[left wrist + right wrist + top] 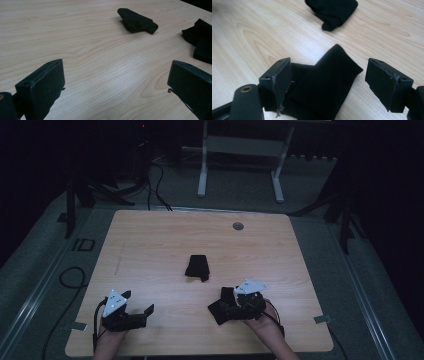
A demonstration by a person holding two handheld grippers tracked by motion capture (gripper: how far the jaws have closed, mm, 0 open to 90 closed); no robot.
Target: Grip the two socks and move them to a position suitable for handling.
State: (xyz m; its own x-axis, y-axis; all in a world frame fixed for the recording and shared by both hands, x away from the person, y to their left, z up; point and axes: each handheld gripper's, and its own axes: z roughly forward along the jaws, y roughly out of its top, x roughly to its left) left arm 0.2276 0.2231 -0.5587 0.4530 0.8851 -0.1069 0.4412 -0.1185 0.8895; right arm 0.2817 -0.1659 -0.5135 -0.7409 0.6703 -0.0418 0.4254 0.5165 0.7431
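Observation:
Two pieces of black cloth lie on a light wooden table [150, 240]. One folded piece [197, 267] [137, 21] [332, 10] rests near the table's middle. The other piece [218, 311] [324, 87] [200, 37] lies near the front right. My right gripper [222, 304] [329, 67] is open over it, with one jaw on each side of the cloth and not closed on it. At the front left, my left gripper [138, 302] [115, 72] is open above bare wood, nothing between its jaws.
A round grey grommet [238, 225] sits near the table's far edge. Behind the table stands a white desk frame [240, 165]. Cables [75, 277] lie on the floor to the left. The room around is dark.

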